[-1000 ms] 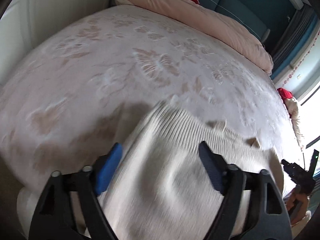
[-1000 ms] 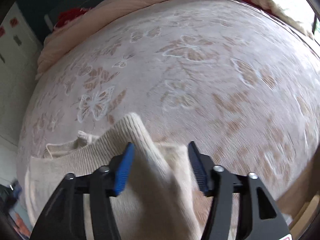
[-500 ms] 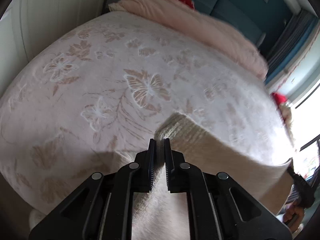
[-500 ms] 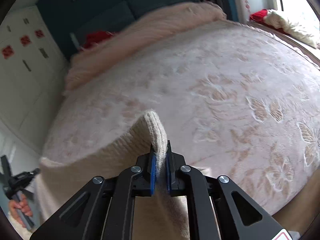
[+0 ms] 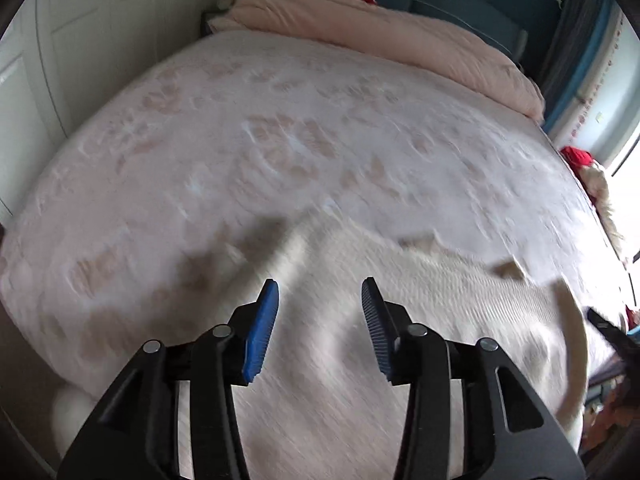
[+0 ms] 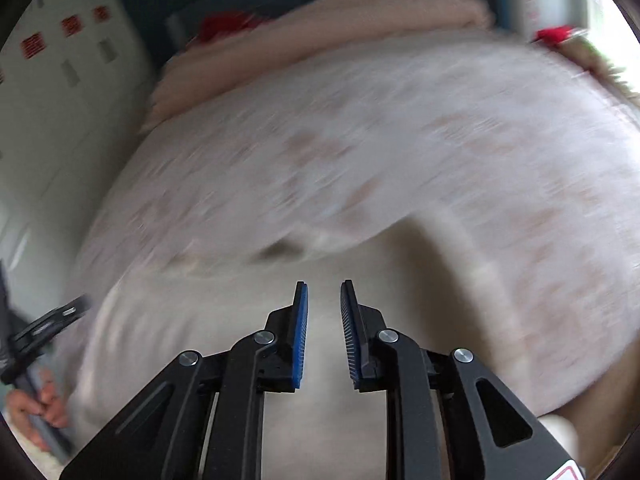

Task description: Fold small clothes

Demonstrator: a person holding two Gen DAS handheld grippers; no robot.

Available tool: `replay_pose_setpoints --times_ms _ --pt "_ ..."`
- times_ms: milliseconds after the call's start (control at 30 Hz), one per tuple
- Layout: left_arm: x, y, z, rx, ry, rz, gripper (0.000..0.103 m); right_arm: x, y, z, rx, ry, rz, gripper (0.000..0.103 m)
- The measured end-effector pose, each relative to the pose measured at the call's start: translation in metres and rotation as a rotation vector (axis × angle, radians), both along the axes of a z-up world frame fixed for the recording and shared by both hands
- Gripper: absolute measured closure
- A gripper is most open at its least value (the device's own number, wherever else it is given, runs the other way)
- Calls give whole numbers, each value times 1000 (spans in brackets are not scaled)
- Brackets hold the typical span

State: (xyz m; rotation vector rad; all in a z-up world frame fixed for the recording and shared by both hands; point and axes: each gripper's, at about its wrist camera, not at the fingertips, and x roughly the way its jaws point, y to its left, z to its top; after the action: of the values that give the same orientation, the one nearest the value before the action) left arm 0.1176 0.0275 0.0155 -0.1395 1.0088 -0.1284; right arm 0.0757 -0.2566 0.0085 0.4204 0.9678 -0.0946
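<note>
A cream ribbed knit sweater [image 5: 420,320] lies spread on the near part of the bed; it also shows in the right wrist view [image 6: 240,320], blurred by motion. My left gripper [image 5: 320,288] is open and empty above the sweater's left part. My right gripper [image 6: 324,290] is open with a narrower gap, empty, above the sweater's right part. A sleeve or edge [image 6: 452,240] runs off to the right.
The bed has a pale pink butterfly-pattern cover [image 5: 280,140]. A rolled pink duvet [image 5: 380,32] lies at the head end. White wardrobe doors [image 5: 80,40] stand on the left. Red items [image 5: 576,156] sit by the window side.
Both grippers were shut on raised sweater folds half a second ago. Now both have opened and let go, and the sweater lies flat on the bed.
</note>
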Motion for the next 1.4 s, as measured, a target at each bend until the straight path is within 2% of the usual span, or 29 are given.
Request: replay_pose_setpoints --times_ms 67,100,133,167,200,267,400,500,533,567,600,633,700,733,767,800,833,933,1033,1067,1133,1167,1200,1267,1400 --pt "-7 -12 -24 13 57 -18 61 12 22 -30 3 71 55 89" --pt "-9 -16 -44 21 112 -16 62 19 30 -52 5 130 76 89" --pt "-12 -17 -51 29 111 -9 62 20 36 -66 -29 116 77 92" --pt "-17 -19 -51 51 68 -15 61 20 37 -64 -53 107 78 92" --pt "-16 -22 -51 76 61 -30 61 22 39 -58 -66 127 80 91" --pt "-15 -25 -47 92 65 -44 61 22 39 -32 -22 107 73 90" --pt "-19 -7 -33 3 59 36 61 27 66 0 22 43 157 90" --pt "-33 14 -24 -26 51 95 61 39 90 -11 14 73 209 90" --pt "-42 23 -22 -37 50 108 61 46 98 -26 3 118 228 90" --pt "-47 30 -22 -43 56 119 61 56 105 -55 -7 204 253 92" --pt "-53 38 -22 -54 65 132 61 53 112 -62 -18 202 251 93" --pt "-59 46 -22 -66 75 144 61 53 113 -60 -34 172 244 94" --pt "-72 61 -19 -86 71 177 60 53 111 -45 -9 178 222 89" --pt "-79 69 -17 -89 67 249 57 52 109 -36 20 159 217 89" --pt "-85 76 -17 -93 62 285 48 51 108 -30 30 146 217 89" --pt "-88 81 -18 -99 58 319 38 51 109 -25 21 137 216 89" --pt "-91 86 -22 -119 56 351 35 52 110 -22 -4 136 219 89" --pt "-86 94 -48 -232 148 380 33 59 112 -46 -20 220 219 90" --pt "-78 92 -72 -300 207 373 34 60 111 -55 -28 193 213 92" --pt "-78 93 -76 -310 208 379 35 60 111 -55 -28 195 209 92" --pt "-77 94 -73 -332 194 373 55 63 112 -55 -38 199 219 92" --pt "-76 94 -70 -358 198 357 72 63 112 -55 -39 197 225 92" --pt "-76 95 -64 -371 197 357 77 62 111 -55 -34 193 226 92" --pt "-78 90 -43 -388 152 330 80 60 108 -56 -5 179 215 92" --pt "-82 40 29 -354 -4 142 82 53 98 -52 69 152 193 92"
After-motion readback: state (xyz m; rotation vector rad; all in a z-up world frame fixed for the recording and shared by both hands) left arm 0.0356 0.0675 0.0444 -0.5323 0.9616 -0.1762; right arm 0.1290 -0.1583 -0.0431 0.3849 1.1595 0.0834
